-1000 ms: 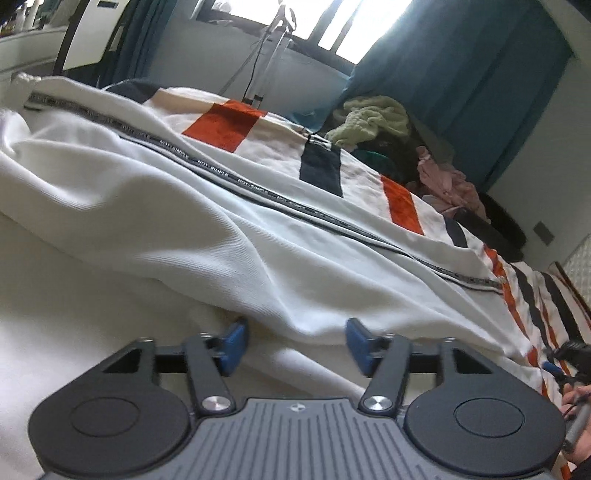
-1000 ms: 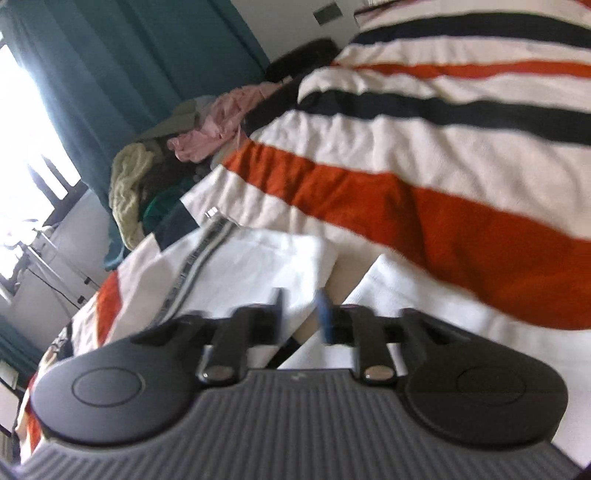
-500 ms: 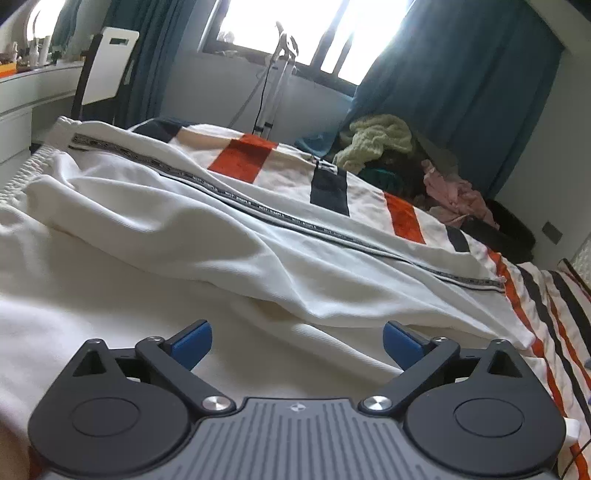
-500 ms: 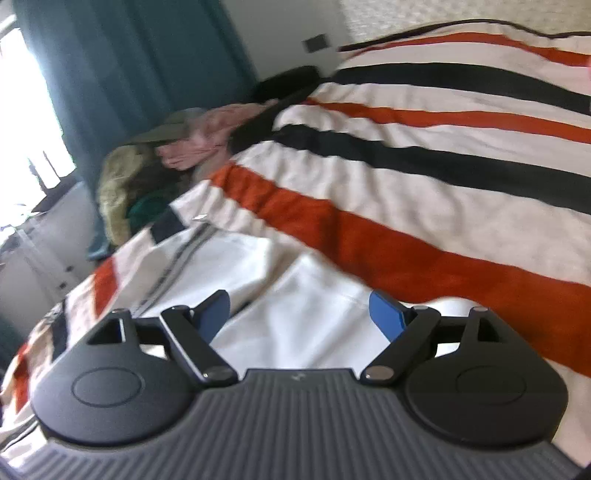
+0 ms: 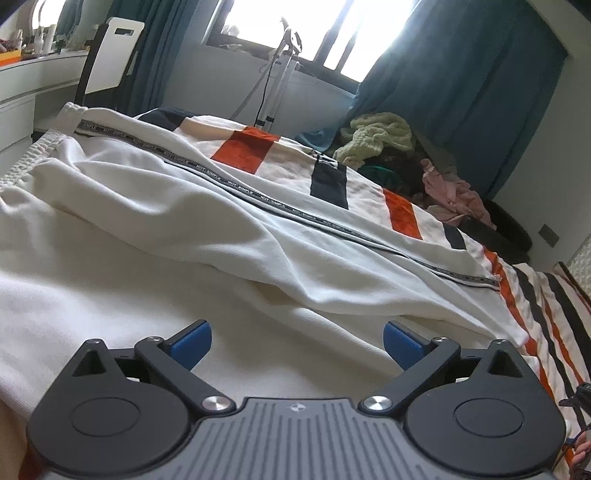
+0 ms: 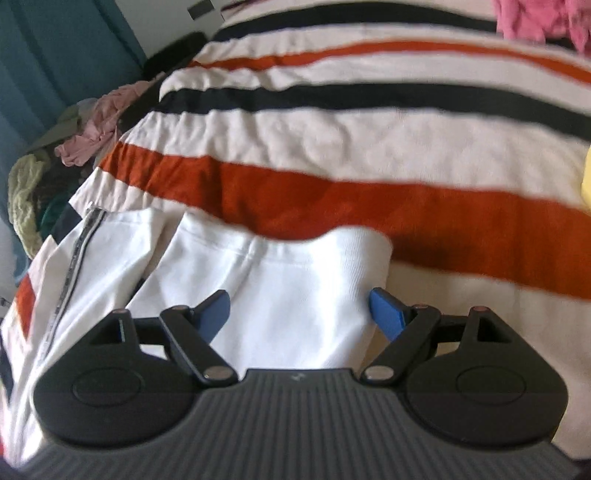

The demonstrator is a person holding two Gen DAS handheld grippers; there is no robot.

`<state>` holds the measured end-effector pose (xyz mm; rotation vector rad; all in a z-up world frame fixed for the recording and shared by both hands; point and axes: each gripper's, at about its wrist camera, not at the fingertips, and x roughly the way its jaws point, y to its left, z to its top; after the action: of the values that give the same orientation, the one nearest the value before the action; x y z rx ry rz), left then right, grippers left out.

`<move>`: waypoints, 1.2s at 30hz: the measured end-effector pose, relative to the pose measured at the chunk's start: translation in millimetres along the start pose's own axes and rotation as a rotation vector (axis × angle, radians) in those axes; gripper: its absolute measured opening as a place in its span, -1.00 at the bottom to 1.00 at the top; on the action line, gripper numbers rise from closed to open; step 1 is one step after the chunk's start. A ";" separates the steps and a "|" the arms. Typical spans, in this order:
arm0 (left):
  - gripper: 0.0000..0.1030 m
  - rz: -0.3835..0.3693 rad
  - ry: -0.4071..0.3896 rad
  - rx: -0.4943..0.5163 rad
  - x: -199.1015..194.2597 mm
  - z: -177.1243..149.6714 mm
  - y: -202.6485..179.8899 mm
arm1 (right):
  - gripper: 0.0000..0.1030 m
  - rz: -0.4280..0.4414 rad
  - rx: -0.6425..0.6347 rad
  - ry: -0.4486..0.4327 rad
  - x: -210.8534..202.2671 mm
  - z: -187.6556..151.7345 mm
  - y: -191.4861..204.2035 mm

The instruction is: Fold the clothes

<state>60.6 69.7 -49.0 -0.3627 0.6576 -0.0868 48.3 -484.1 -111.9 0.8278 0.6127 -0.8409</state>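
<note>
White trousers [image 5: 221, 229] with a lettered side tape [image 5: 258, 195] lie spread across the striped bedcover [image 5: 251, 147]. My left gripper [image 5: 295, 332] hovers low over the near white cloth, open wide, with its blue pads clear of the fabric. In the right wrist view the two leg hems of the trousers [image 6: 288, 266] lie side by side on the bedcover [image 6: 332, 140]. Above the nearer leg hem my right gripper [image 6: 298, 299] is open, its pads on either side of the cloth without pressing it.
A pile of clothes [image 5: 380, 140] with a pink garment [image 5: 454, 192] sits at the bed's far end by the blue curtains. A chair [image 5: 110, 55] and white desk [image 5: 22, 85] stand at the left. Pink cloth [image 6: 535, 18] and something yellow [image 6: 587, 181] lie at the right.
Both grippers went from nearly shut to wide open, letting go of the white cloth. The left one drew back and rose slightly. The right one swung sideways over the leg hem.
</note>
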 end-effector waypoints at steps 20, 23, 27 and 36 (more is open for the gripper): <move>0.95 0.115 0.059 -0.268 -0.8 0.5 53.7 | -0.95 0.396 0.227 -0.099 -12.3 3.7 -10.5; 0.95 0.149 0.031 -0.303 -13.5 13.0 65.9 | -0.95 0.322 0.232 -0.067 -10.1 7.4 -17.3; 0.95 0.180 0.003 -0.372 -28.8 31.7 87.7 | -0.88 0.148 0.290 -0.010 -3.4 4.1 -32.2; 0.95 0.243 -0.070 -0.423 -54.4 70.1 131.9 | 0.70 0.386 0.494 0.027 -26.1 12.0 -74.5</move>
<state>55.9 224.5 -13.2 -0.6854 0.6441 0.3002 -25.9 -513.5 -114.5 1.3579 0.2495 -0.6301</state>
